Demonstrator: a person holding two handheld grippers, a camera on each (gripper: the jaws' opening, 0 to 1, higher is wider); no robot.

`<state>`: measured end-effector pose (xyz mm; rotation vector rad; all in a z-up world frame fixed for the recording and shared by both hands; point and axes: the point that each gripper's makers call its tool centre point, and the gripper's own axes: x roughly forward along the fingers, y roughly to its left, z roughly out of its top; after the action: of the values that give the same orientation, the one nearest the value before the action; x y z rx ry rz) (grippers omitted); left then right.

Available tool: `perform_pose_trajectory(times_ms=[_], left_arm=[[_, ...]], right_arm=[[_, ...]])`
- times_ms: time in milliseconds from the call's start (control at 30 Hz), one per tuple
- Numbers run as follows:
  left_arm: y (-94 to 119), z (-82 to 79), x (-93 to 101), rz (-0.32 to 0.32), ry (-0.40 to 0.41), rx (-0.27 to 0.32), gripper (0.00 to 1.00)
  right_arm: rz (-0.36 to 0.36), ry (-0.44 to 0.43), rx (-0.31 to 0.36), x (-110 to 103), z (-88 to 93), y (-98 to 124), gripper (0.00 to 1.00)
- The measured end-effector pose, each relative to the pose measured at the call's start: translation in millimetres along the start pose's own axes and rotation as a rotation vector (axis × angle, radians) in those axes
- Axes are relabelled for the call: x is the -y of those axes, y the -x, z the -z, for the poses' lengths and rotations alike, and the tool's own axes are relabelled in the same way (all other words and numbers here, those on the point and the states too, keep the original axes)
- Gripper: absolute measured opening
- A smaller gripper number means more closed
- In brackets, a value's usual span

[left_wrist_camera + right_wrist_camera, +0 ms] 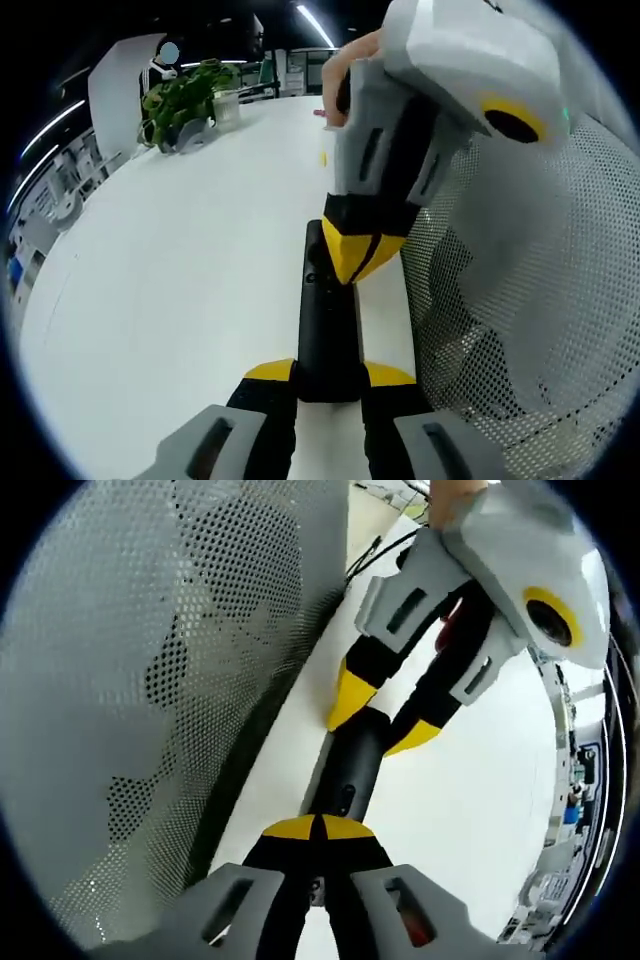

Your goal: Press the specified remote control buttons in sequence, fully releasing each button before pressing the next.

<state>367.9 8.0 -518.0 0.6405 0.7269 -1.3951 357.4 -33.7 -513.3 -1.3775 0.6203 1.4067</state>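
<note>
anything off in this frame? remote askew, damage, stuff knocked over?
Nothing stands out. The black remote lies flat on the white table beside the mesh panel, its near end between the left gripper jaws. The right gripper tips sit closed on it. No visible damage.

L view: close, low along remote (329, 320) | R view: opposite end | shared: remote, table (180, 280)

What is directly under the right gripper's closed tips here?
The black remote, lying on the white table. The right gripper rests shut on its upper face; the button beneath is covered. The left gripper clamps its near end.
</note>
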Motion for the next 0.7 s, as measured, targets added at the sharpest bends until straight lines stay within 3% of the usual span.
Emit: perform_pose_trajectory(times_ms=[100, 133, 200, 533, 700], left_arm=[[0.4, -0.4, 0.6, 0.000, 0.000, 0.002, 0.24], [0.4, -0.3, 0.5, 0.000, -0.001, 0.003, 0.24], [0.4, -0.4, 0.5, 0.001, -0.001, 0.004, 0.24], [1.4, -0.8, 1.3, 0.000, -0.002, 0.005, 0.24], [0.7, -0.4, 0.1, 0.000, 0.000, 0.006, 0.24]], right_arm=[[-0.004, -0.081, 0.066, 0.0, -0.4, 0.9, 0.00], [-0.022, -0.182, 0.104, 0.2, -0.9, 1.4, 0.00], [-0.064, -0.290, 0.148, 1.2, 0.3, 2.4, 0.00], [-0.073, -0.341, 0.132, 13.9, 9.7, 6.7, 0.00], [-0.079, -0.297, 0.108, 12.0, 5.0, 3.0, 0.00]])
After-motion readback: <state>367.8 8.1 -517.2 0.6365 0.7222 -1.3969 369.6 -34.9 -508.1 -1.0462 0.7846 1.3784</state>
